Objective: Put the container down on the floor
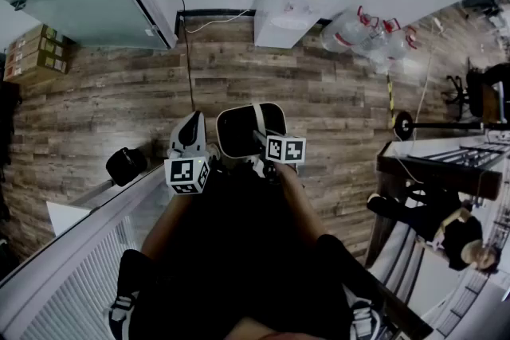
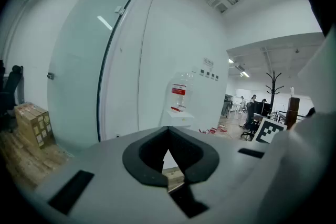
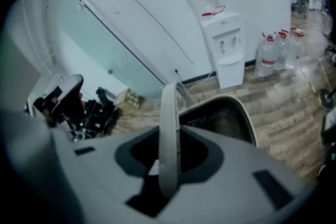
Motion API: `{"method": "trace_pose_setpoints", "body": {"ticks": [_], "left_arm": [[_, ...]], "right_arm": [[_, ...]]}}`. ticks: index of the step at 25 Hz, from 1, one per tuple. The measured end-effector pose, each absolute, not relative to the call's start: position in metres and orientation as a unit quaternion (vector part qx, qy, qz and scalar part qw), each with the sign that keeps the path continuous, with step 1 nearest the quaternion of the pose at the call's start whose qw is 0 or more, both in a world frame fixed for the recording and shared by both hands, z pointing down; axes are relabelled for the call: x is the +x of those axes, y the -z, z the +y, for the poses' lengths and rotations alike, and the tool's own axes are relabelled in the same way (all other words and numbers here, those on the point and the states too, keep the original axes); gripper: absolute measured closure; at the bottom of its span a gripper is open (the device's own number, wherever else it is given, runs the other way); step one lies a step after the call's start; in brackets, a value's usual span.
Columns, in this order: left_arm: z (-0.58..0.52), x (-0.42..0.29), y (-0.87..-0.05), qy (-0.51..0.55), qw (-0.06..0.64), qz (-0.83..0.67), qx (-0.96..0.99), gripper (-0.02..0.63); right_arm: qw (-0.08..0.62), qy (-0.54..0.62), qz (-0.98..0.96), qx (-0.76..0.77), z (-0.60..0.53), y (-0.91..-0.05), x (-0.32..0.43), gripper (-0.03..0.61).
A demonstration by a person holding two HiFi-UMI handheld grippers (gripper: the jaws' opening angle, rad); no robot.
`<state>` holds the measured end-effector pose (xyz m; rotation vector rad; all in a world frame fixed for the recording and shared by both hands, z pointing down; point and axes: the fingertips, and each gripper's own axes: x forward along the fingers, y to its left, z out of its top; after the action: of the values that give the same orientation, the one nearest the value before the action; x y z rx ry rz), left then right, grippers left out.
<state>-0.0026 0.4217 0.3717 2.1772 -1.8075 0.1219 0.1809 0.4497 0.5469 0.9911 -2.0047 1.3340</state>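
The container (image 1: pixel 239 131) is a black bucket with a pale rim and a pale hoop handle (image 1: pixel 259 119). It hangs over the wooden floor (image 1: pixel 119 99), just in front of the person's legs. My right gripper (image 1: pixel 260 144) is shut on the handle. In the right gripper view the handle (image 3: pixel 169 128) stands upright between the jaws of the right gripper (image 3: pixel 169 165), with the container's dark mouth (image 3: pixel 226 120) beyond. My left gripper (image 1: pixel 190 133) is held just left of the container, apart from it. In its own view the left gripper (image 2: pixel 169 165) looks shut on nothing.
A water dispenser (image 1: pixel 291 0) stands against the far wall with several spare bottles (image 1: pixel 370 32) beside it. Cardboard boxes (image 1: pixel 36 52) lie at far left by a glass wall. A black round object (image 1: pixel 126 165) sits left of the grippers. A desk (image 1: pixel 446 163) and a seated person (image 1: pixel 446 231) are at right.
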Motion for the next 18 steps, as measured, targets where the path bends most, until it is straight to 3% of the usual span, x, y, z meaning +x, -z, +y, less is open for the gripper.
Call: {"method": "trace_pose_setpoints", "body": {"ticks": [18], "left_arm": [[0.424,-0.011,-0.374,-0.041,0.154,-0.619,0.769,0.586]], "right_arm": [[0.254,-0.508,-0.732,0.377,0.454,-0.549,0.172,0.469]]}}
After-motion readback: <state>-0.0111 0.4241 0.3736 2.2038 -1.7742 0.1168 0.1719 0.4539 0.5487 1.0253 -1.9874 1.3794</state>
